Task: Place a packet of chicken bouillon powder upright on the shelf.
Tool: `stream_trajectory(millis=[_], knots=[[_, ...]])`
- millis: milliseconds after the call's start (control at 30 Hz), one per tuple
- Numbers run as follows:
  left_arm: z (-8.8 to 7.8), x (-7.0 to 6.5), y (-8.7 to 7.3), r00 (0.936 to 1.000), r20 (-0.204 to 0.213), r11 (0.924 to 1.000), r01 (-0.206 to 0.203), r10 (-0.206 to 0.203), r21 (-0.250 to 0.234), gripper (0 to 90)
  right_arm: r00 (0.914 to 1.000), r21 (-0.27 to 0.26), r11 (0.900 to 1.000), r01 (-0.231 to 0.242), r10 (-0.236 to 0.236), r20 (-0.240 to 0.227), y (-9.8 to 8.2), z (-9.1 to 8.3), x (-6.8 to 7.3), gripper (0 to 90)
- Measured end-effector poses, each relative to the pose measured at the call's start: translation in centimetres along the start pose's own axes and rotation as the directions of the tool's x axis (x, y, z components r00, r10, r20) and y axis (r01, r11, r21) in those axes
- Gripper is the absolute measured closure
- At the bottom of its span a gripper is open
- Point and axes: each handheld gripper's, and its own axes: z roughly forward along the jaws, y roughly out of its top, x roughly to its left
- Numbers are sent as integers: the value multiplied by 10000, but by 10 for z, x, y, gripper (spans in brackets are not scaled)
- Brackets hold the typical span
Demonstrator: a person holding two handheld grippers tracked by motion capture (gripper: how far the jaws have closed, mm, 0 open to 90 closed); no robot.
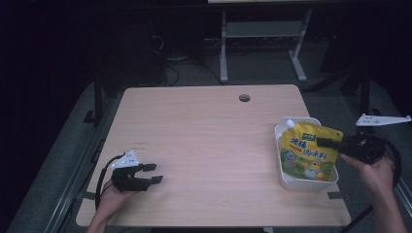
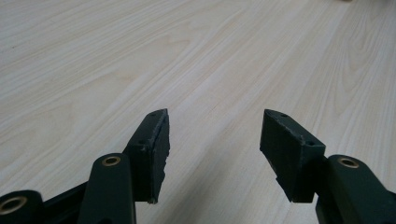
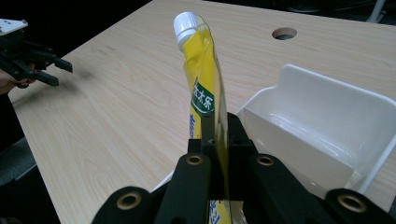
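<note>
**Yellow pouch pinched over a white tray, left tool idle**

A pale wood-grain surface (image 1: 204, 145) sits in a dark room. At about 4 o'clock on it stands a white rectangular plastic tray (image 1: 283, 177). A flat yellow spouted pouch with a white screw cap and green label (image 1: 311, 153) lies tilted across the tray, cap toward 11 o'clock.

The right tool (image 1: 324, 142), held by a hand (image 1: 376, 172) at the right edge, is clamped on the pouch's upper side edge. In the right gripper view, the jaws pinch the thin pouch (image 3: 203, 93) edge-on, with the tray's hollow (image 3: 322, 126) just beside it.

The left tool (image 1: 151, 173) rests low at about 8 o'clock, well apart from the tray, its jaws spread wide over bare wood and holding nothing; the left gripper view confirms the gap.

Likely risks: the grip is narrow and near an edge, so the floppy, slick pouch could slip out or swing. A dragged pouch might also catch the tray's rim and tip or shove the light tray.
</note>
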Motion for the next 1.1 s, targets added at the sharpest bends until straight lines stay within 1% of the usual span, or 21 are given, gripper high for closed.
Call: stream_trajectory(millis=[200,233,367,400,500,600,633,700,733,900,1100], knots=[[1,0,0,10000,0,10000,-10,10,17,418,9999,-246,9996,-122,122,23,1,-4,-1,843],[1,0,0,10000,11,10000,-14,14,27,417,9999,-274,9996,-74,78,140,3,-7,-1,830],[1,-1,1,10000,29,10000,-36,36,43,416,9997,-265,9996,5,2,263,7,-10,2,798],[2,-1,1,10000,56,10000,-47,46,50,415,9994,-304,9995,55,-45,344,10,-12,3,767],[3,-2,1,9999,67,9999,-79,78,64,414,9987,-403,9991,103,-82,512,15,-16,5,750],[3,-2,1,10000,71,10000,-58,58,67,413,9983,-448,9989,148,-123,565,19,-18,7,739],[3,-2,1,10000,60,10000,-37,36,43,411,9977,-448,9987,222,-193,649,22,-20,8,727],[3,-2,1,10000,57,10000,-42,41,41,409,9976,-472,9985,262,-231,657,24,-20,9,723],[3,-2,1,10000,57,10000,-31,30,27,409,9971,-542,9979,364,-327,684,28,-23,12,704],[4,-3,1,10000,76,9999,-65,64,80,408,9959,-521,9969,589,-551,723,35,-24,17,696],[4,-3,1,9999,88,10000,-58,58,79,402,9944,-446,9947,929,-904,554,45,-20,29,674]])
